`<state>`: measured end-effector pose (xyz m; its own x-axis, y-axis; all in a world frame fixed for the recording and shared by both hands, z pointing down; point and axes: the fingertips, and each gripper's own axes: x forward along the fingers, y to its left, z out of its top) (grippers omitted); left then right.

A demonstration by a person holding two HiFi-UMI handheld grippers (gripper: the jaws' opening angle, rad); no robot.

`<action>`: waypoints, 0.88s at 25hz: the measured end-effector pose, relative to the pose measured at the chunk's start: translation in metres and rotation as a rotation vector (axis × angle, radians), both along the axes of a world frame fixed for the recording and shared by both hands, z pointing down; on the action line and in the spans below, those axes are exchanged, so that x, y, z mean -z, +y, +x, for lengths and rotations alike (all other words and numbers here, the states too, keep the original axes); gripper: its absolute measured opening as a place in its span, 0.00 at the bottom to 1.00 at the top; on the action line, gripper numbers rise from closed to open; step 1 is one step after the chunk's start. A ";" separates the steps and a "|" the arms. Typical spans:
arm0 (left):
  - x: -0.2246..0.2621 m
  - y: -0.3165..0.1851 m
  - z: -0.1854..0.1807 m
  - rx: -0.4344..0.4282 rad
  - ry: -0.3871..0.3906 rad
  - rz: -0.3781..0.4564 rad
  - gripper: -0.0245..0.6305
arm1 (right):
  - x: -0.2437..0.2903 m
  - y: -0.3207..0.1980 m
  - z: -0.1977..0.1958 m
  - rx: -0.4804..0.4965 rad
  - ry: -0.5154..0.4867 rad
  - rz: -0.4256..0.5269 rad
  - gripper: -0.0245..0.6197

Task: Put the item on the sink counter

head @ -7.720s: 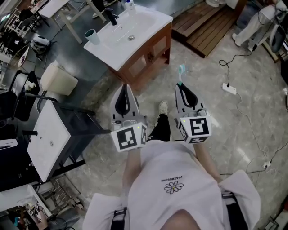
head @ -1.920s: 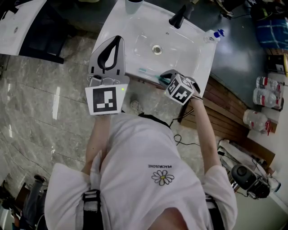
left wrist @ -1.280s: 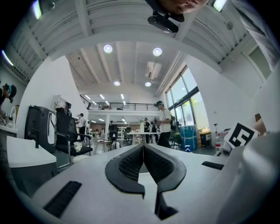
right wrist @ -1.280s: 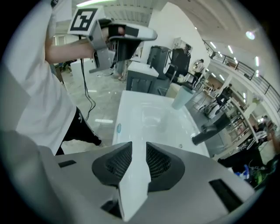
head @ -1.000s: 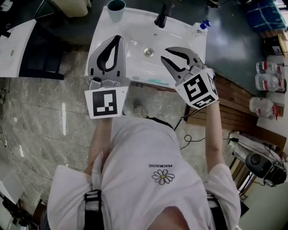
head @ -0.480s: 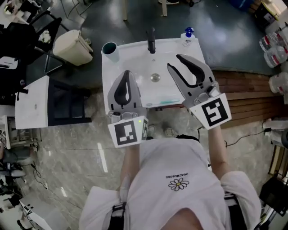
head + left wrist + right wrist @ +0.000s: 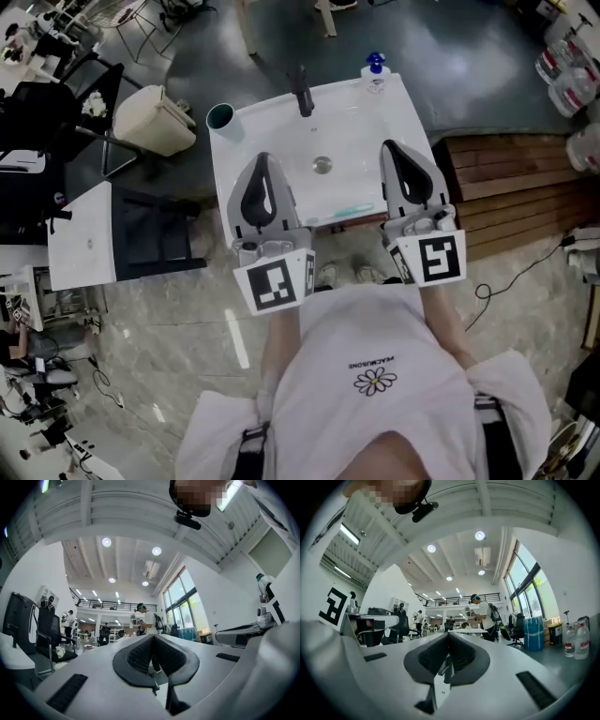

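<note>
A toothbrush [image 7: 349,211] with a teal handle lies along the front edge of the white sink counter [image 7: 398,108], touched by neither gripper. My left gripper [image 7: 262,161] hangs shut over the counter's front left, just left of the brush. My right gripper [image 7: 393,148] is shut over the front right, beside the basin drain [image 7: 322,165]. In the left gripper view the left gripper [image 7: 153,637] shows its pads pressed together with nothing held. The right gripper [image 7: 448,634] looks the same in the right gripper view. Both gripper views point across a bright hall, away from the sink.
On the counter stand a black faucet [image 7: 302,91], a teal cup [image 7: 221,118] at the back left and a blue-capped bottle [image 7: 375,67] at the back right. A beige bin [image 7: 155,122] and a second white washstand [image 7: 84,248] sit to the left, wooden decking [image 7: 511,187] to the right.
The toothbrush, held in my right gripper 7.7 s ago, has been laid on the counter's front edge. My right gripper, open half a second ago, has shut and drawn back.
</note>
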<state>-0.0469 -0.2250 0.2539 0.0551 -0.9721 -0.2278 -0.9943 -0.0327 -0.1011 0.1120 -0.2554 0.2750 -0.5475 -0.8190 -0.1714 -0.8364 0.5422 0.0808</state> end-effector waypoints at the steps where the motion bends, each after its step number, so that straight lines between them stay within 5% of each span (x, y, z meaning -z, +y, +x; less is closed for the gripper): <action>1: 0.000 -0.001 0.002 -0.001 -0.002 0.003 0.06 | -0.002 0.000 0.002 -0.008 0.008 0.000 0.06; 22: -0.002 -0.010 0.023 -0.048 0.004 0.004 0.06 | -0.019 -0.007 0.004 -0.025 0.068 -0.041 0.06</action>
